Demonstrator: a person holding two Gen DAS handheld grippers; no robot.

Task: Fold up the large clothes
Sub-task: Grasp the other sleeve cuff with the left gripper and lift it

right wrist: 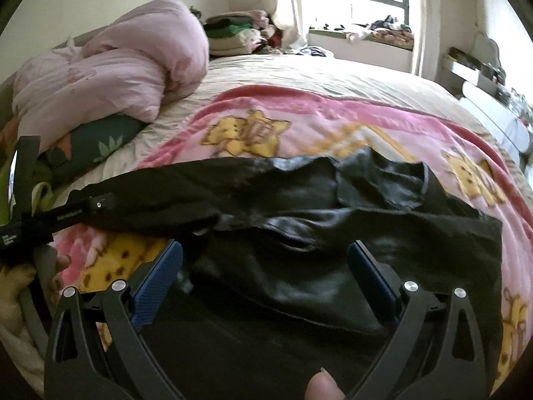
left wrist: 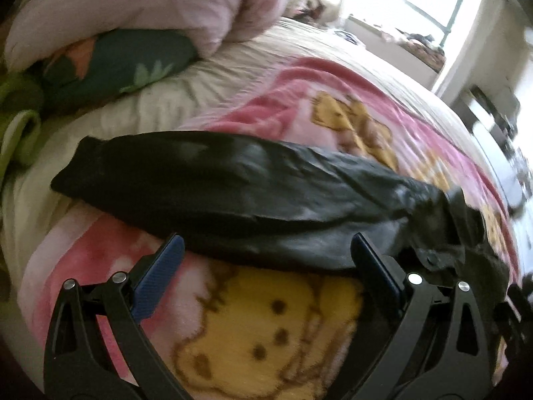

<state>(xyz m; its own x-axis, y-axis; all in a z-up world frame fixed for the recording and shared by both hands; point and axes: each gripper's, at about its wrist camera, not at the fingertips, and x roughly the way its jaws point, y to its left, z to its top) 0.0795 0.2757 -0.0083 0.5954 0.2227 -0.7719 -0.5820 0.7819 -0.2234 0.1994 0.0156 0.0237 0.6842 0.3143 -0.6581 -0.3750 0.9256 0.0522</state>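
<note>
Black garment (right wrist: 299,220) lies on the bed (right wrist: 333,76), long axis left-right across both views. Right gripper (right wrist: 265,273) over its bulk, left gripper (left wrist: 266,266) at its near edge; both jaws spread, empty.

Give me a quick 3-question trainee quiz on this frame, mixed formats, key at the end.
1. True or false: the left gripper is shut on the black garment.
2. The black garment lies on: A) bare floor B) pink cartoon blanket C) windowsill.
3. Fill in: the pink duvet is bunched on top of a dark ____-print pillow.

Key: 1 false, both the left and right gripper are open. 2 B. 3 leaf.
</note>
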